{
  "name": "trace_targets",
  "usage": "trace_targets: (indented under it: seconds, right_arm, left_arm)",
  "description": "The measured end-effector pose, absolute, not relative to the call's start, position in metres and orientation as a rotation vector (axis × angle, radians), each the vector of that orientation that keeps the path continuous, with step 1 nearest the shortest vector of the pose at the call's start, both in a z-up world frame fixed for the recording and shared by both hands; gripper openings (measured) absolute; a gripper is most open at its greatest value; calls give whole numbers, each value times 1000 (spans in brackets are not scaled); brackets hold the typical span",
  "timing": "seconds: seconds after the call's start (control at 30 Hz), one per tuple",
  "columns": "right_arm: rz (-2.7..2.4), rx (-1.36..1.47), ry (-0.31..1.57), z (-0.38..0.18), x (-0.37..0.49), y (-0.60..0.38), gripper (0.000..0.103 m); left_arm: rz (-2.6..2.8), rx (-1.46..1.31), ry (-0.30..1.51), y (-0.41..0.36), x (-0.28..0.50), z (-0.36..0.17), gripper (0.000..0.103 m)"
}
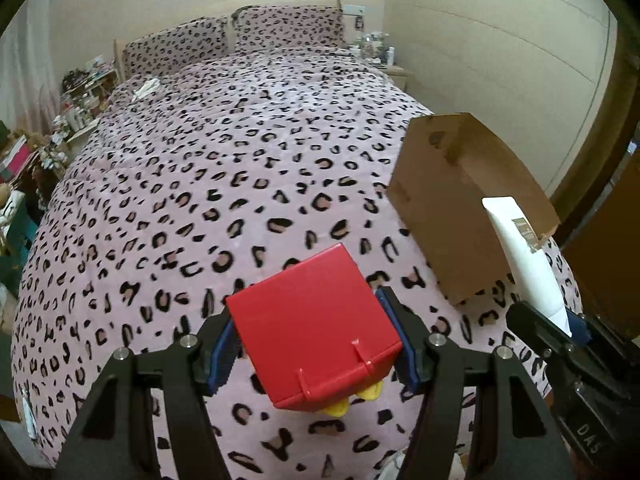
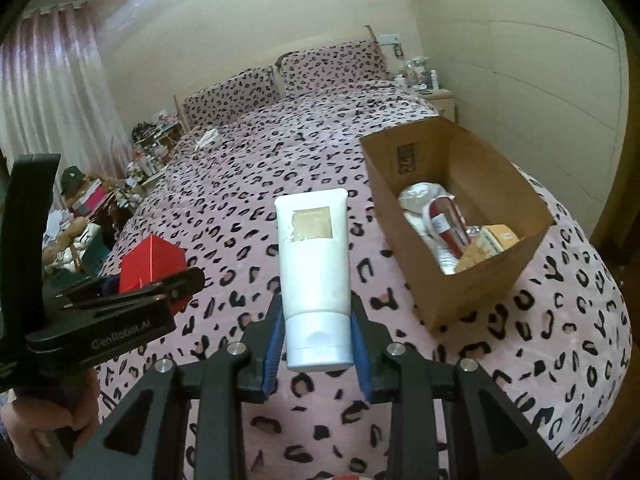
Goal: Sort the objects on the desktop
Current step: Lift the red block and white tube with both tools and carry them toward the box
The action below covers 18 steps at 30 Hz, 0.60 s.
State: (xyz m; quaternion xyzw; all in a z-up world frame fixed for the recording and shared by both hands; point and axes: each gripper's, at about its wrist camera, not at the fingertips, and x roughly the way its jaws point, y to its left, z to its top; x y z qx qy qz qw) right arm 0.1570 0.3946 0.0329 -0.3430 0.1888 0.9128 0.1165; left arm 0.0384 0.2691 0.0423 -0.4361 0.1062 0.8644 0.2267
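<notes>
My left gripper (image 1: 310, 344) is shut on a red plastic box (image 1: 312, 320) with yellow clasps and holds it above the bed; it also shows in the right wrist view (image 2: 150, 264). My right gripper (image 2: 316, 344) is shut on a white tube (image 2: 314, 260), cap end between the pads, held upright above the bedspread; the tube also shows in the left wrist view (image 1: 524, 256). A brown cardboard box (image 2: 420, 216) sits open on the bed to the right, with packets and a small carton inside; it also shows in the left wrist view (image 1: 448, 208).
The bed (image 1: 224, 168) is covered with a pink leopard-print spread, two pillows (image 1: 240, 36) at its head. A cluttered shelf (image 1: 80, 96) stands at the left. A nightstand (image 2: 436, 100) with bottles stands at the far right corner. A white item (image 1: 146, 88) lies near the pillows.
</notes>
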Motion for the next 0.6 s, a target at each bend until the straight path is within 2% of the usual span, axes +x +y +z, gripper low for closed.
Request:
trace_targets:
  seconds: [0.6]
  right_arm:
    - [2605, -963, 561, 33, 178, 430, 31]
  left_arm:
    - [2304, -1174, 339, 319, 46, 38, 65]
